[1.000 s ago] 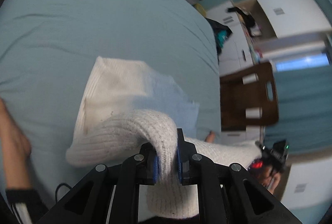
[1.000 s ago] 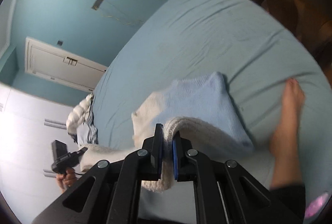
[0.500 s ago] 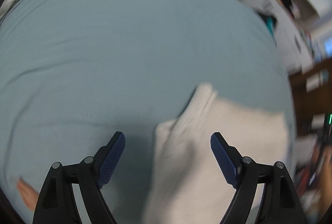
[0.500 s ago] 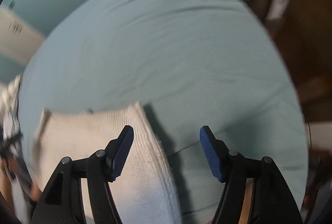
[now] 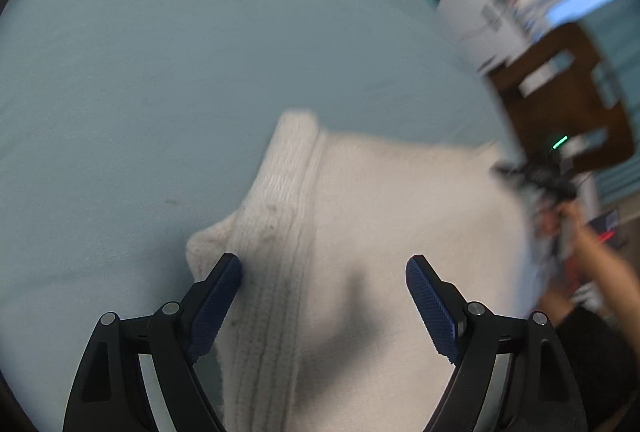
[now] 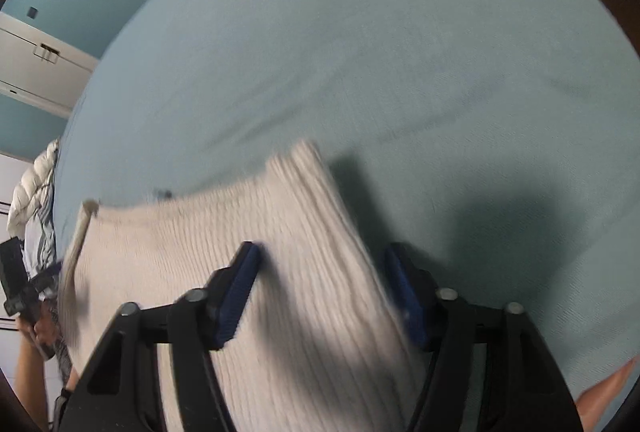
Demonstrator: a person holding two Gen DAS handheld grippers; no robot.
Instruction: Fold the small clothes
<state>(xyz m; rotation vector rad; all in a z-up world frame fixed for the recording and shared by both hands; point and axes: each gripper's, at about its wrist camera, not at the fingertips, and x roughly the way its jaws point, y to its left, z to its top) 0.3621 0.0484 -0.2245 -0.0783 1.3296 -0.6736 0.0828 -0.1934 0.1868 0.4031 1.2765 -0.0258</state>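
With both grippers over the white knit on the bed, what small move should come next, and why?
Probably finish closing the right gripper on the knit edge between its closing jaws. The left gripper is open over the other edge, nothing is gripped, and the knit lies on the bed.

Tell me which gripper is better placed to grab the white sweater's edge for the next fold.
Right, probably. The right gripper straddles the white sweater at its side edge, jaws closing around it. The left gripper gapes wide over the knit.
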